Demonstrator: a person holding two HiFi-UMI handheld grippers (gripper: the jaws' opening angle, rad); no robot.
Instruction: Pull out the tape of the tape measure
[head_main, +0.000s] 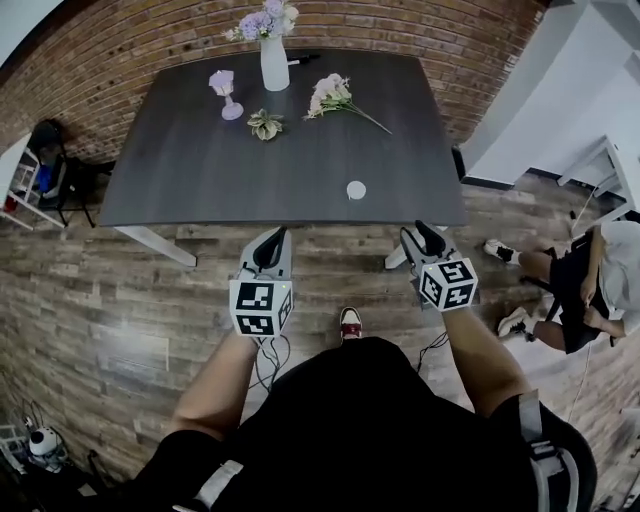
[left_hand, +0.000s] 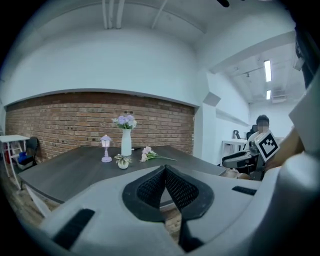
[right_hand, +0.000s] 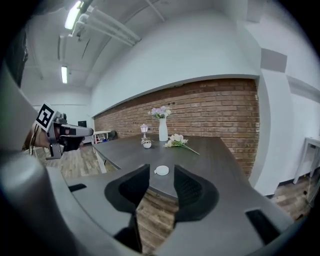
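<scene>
On the surface (head_main: 200, 170), near its front edge, lies the tape measure (head_main: 356, 189), small, white and round, untouched; left gripper (head_main: 274, 236) held off the near edge over the floor, fingers (left_hand: 150, 187) pressed together, nothing between them; right gripper (head_main: 425, 232) beside it, fingers (right_hand: 132, 190) apart and empty, tape measure lined up ahead in the gap; vase (head_main: 274, 62), little lamp (head_main: 226, 92), loose flowers (head_main: 335, 97) at the far side.

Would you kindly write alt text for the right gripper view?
The right tongs, open and empty, point at a round white tape measure near a dark table's edge. A vase of flowers stands farther back.
</scene>
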